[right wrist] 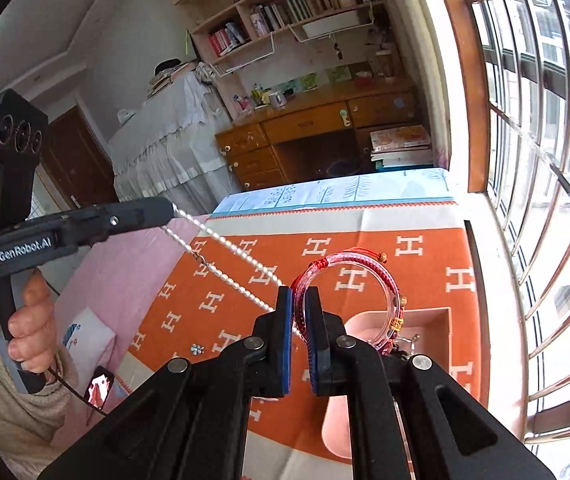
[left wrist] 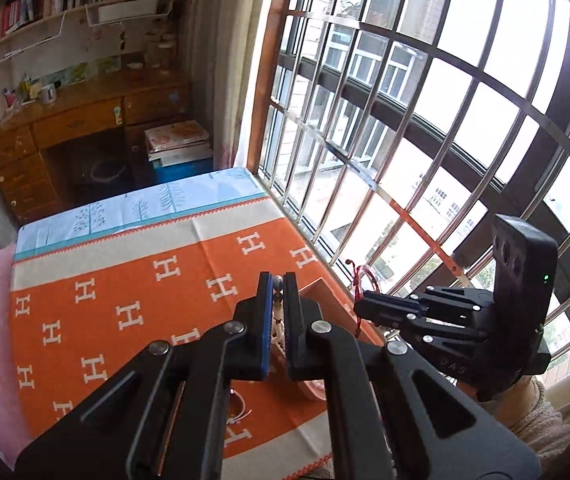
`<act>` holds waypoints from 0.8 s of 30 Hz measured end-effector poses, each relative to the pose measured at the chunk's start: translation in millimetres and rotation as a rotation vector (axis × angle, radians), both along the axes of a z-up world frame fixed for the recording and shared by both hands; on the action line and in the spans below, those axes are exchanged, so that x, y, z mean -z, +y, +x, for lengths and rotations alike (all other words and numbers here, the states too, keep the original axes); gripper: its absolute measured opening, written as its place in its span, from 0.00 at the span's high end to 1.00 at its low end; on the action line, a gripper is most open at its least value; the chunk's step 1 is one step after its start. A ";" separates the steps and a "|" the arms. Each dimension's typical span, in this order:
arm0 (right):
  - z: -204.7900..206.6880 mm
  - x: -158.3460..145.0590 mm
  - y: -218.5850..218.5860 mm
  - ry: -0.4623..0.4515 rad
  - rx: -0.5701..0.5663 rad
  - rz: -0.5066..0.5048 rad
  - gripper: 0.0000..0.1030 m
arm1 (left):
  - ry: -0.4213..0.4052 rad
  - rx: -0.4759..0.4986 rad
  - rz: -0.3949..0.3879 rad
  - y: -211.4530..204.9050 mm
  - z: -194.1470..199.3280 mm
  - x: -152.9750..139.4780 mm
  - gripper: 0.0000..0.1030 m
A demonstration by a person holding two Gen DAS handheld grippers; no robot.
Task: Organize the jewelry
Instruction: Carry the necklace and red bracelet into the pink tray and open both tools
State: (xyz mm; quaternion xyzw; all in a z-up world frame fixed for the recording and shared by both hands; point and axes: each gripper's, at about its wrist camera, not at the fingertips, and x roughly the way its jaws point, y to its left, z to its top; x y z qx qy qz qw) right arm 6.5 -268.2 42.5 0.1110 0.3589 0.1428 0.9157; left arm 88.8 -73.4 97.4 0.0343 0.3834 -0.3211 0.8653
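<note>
Right tool (right wrist: 300, 300) clamps clear red-corded bangle (right wrist: 369, 280); left tool (left wrist: 277, 286) clamps pearl strand (right wrist: 229, 246).

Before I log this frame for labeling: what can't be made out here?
- Left wrist view: necklace mostly hidden between the left gripper fingers.
- Left wrist view: tray largely covered by both grippers.
- Right wrist view: tray contents blocked by bracelet and right gripper.

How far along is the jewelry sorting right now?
Nothing is clearly stowed yet; the pink tray interior is mostly hidden. In hand: the right gripper is shut on the red bangle above the tray, and the left gripper is shut on the pearl strand. Left: a small flower piece on the orange cloth.
</note>
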 end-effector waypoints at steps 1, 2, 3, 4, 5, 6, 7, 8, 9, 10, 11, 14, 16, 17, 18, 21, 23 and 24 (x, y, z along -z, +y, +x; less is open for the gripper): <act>-6.9 -0.9 -10.2 0.000 0.013 0.005 0.94 | -0.002 0.018 -0.004 -11.7 -3.9 -2.9 0.97; -13.2 -0.4 -19.8 0.003 0.025 0.011 0.94 | 0.001 0.035 -0.005 -23.4 -7.7 -4.4 0.98; -19.2 1.2 -28.8 0.007 0.037 0.016 0.94 | 0.008 0.050 -0.003 -34.8 -11.7 -3.4 0.98; -25.6 4.0 -38.6 0.013 0.048 0.021 0.94 | 0.022 0.067 0.004 -46.0 -14.2 1.1 0.98; -31.6 7.8 -48.0 0.021 0.056 0.030 0.94 | 0.040 0.083 0.013 -56.8 -16.6 7.2 0.98; -36.7 11.7 -56.2 0.029 0.064 0.039 0.94 | 0.057 0.099 0.025 -67.0 -18.5 16.1 0.97; -41.3 15.4 -63.5 0.037 0.069 0.049 0.94 | 0.072 0.109 0.040 -75.7 -19.9 27.7 0.97; -45.5 21.6 -71.8 0.046 0.074 0.057 0.94 | 0.091 0.117 0.052 -84.3 -21.7 36.3 0.97; -47.3 29.9 -79.5 0.054 0.076 0.063 0.94 | 0.112 0.126 0.062 -89.7 -22.2 49.8 0.97; -50.9 34.6 -84.8 0.063 0.076 0.065 0.94 | 0.134 0.134 0.073 -94.2 -24.1 63.7 0.97; -52.2 42.3 -89.2 0.072 0.075 0.067 0.94 | 0.155 0.136 0.084 -99.6 -24.9 75.0 0.97; -56.9 68.2 -96.0 0.107 0.059 0.078 0.94 | 0.188 0.113 0.140 -109.3 -28.2 110.9 0.97; -56.9 84.2 -95.6 0.133 0.045 0.089 0.94 | 0.189 0.087 0.187 -112.3 -29.8 132.7 0.97; -57.0 91.6 -95.3 0.146 0.037 0.095 0.94 | 0.196 0.072 0.212 -112.0 -29.3 144.5 0.97; -56.4 99.8 -93.1 0.158 0.028 0.100 0.94 | 0.204 0.052 0.235 -112.3 -28.9 154.8 0.97; -52.3 122.1 -87.0 0.198 0.006 0.103 0.94 | 0.245 0.024 0.266 -104.2 -21.7 183.9 0.95; -46.3 136.6 -79.9 0.225 -0.002 0.097 0.94 | 0.269 0.008 0.262 -98.0 -20.1 195.0 0.85; -39.4 144.9 -74.7 0.242 -0.007 0.094 0.94 | 0.275 -0.001 0.257 -94.1 -20.3 198.8 0.70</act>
